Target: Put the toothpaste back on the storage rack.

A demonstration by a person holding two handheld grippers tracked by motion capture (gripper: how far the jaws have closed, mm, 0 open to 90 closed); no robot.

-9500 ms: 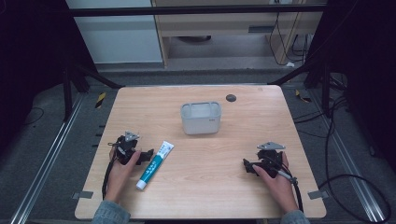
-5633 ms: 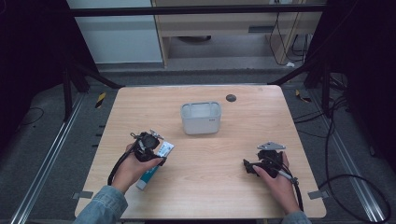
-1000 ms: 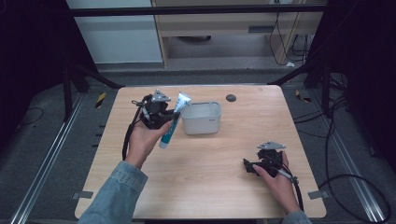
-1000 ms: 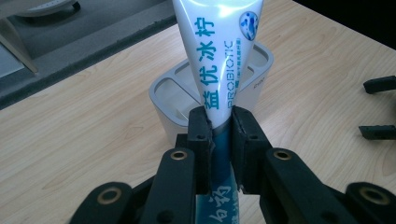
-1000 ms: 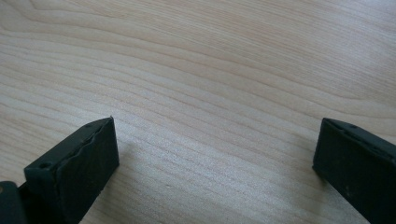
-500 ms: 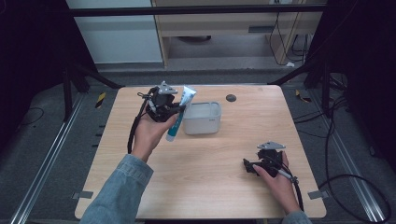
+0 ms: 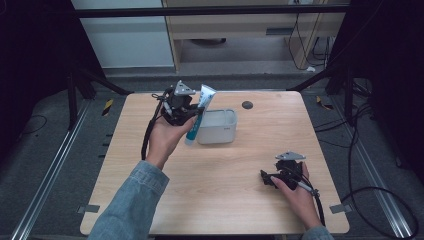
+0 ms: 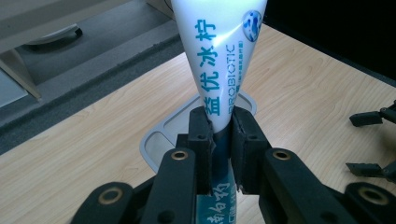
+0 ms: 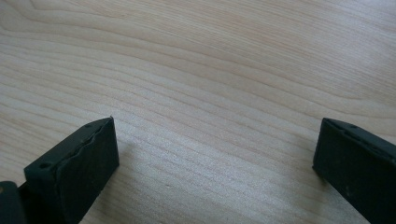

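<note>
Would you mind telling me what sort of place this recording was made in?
Probably a lab or workshop set up for recording. A bare wooden table stands inside a dark metal frame, loose cables trail over grey carpet, and the person works with handheld grippers, the left gripper holding a tube.

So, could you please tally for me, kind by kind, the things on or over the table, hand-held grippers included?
Hand-held grippers: 2, the left hand-held gripper and the right hand-held gripper
Toothpaste tubes: 1, the toothpaste tube, clamped in the left one
Grey bins: 1, the grey bin
Small dark round objects: 1, the dark round object
Total: 5
</note>
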